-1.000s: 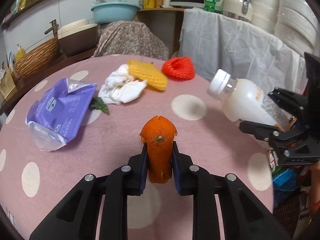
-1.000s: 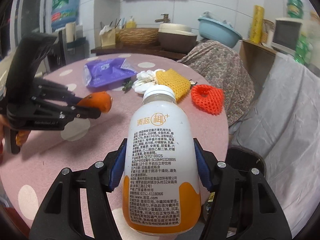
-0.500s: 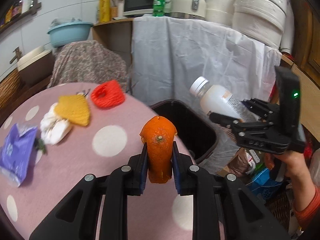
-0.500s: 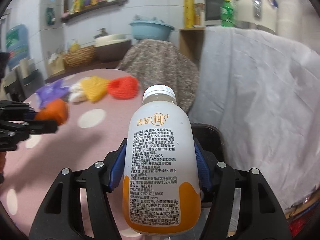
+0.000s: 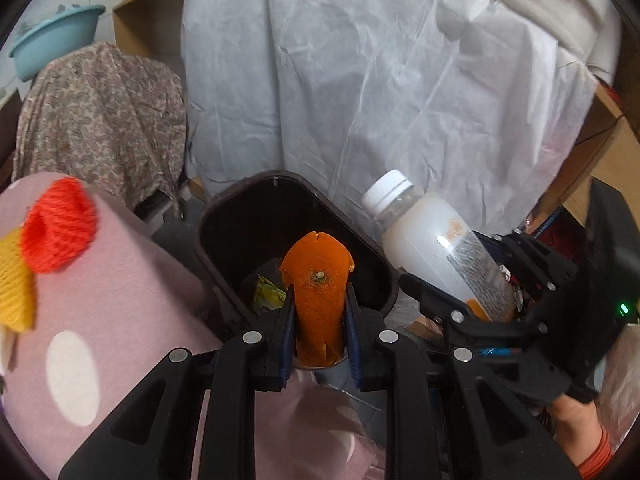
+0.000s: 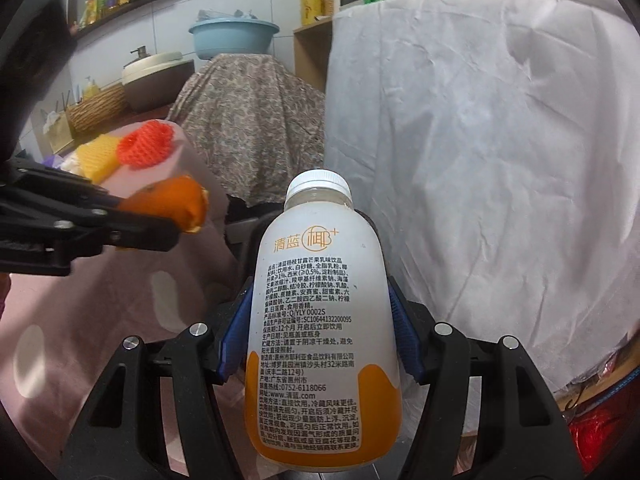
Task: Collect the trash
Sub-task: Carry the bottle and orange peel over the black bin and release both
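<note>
While jaws pinch both, bottle [image 6: 324, 320] cap-forward lengthwise, orange peel [image 5: 318, 280] upright over bin [image 5: 224, 216].

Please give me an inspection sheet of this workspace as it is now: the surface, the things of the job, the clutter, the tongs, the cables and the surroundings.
Surface: pink table with white dots, seen at its edge.
Job's things: orange peel in the left tongs, in front of the dark trash bin, which already holds some scraps; white drink bottle, cap on, in the right tongs.
Clutter: red foam net and yellow foam net lie on the table.
Tongs: left shut on the peel; right shut on the bottle.
Cables: nothing seen.
Surroundings: white sheet draped behind the bin; patterned cloth over furniture; blue basin.
</note>
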A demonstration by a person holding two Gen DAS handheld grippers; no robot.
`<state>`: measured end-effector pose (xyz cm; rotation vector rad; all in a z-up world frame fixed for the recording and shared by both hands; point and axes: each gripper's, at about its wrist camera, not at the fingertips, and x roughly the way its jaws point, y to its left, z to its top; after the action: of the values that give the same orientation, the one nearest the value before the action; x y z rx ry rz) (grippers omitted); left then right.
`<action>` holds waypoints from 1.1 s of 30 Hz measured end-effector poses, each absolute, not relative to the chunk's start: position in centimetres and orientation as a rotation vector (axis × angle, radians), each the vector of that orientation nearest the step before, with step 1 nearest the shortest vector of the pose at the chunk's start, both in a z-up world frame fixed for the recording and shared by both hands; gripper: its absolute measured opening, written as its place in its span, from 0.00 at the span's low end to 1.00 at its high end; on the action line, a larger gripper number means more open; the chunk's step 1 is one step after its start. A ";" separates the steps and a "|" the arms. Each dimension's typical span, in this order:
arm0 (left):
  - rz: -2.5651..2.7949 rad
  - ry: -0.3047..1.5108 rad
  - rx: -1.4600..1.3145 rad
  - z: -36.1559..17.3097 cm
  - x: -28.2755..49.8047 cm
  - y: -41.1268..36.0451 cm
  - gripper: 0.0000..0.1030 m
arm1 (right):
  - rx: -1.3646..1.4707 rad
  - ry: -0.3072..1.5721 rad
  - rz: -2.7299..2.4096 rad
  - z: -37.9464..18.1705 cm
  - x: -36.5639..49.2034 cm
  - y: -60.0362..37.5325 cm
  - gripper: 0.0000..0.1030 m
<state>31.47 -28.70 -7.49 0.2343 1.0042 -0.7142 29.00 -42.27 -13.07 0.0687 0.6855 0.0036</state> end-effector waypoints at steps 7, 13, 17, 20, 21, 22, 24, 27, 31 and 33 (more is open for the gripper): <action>-0.697 1.121 0.244 -11.4 34.6 -33.2 0.22 | 0.100 0.711 -0.015 -15.2 29.2 -44.9 0.60; -0.656 1.136 0.264 -12.9 36.1 -34.6 0.53 | 0.123 0.740 -0.017 -16.9 29.9 -46.2 0.60; -0.642 1.112 0.280 -12.8 36.3 -34.8 0.59 | 0.131 0.758 -0.012 -17.9 30.7 -46.5 0.60; -0.636 1.061 0.268 -11.4 36.1 -34.0 0.63 | 0.129 0.772 0.010 -18.5 31.5 -46.0 0.60; -0.634 1.039 0.262 -10.7 35.9 -33.6 0.65 | 0.123 0.777 0.024 -18.7 31.9 -45.6 0.60; -0.633 1.021 0.257 -10.2 35.8 -33.3 0.69 | 0.120 0.782 0.040 -18.9 32.2 -45.2 0.60; -0.631 0.992 0.243 -9.1 35.4 -32.4 0.72 | 0.120 0.809 0.087 -19.5 33.3 -44.2 0.60; -0.630 0.969 0.221 -7.9 35.0 -30.9 0.76 | 0.107 0.868 0.138 -20.6 35.5 -42.4 0.60; -0.613 0.906 0.216 -6.1 33.9 -28.8 0.80 | 0.088 0.972 0.188 -22.6 39.1 -40.0 0.60; -0.607 0.886 0.210 -5.3 33.5 -27.9 0.81 | 0.078 1.029 0.196 -23.6 40.7 -39.2 0.60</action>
<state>33.48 -27.93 -5.32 0.2098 0.8861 -0.6075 40.70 -39.20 -23.63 0.0784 1.0289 0.1955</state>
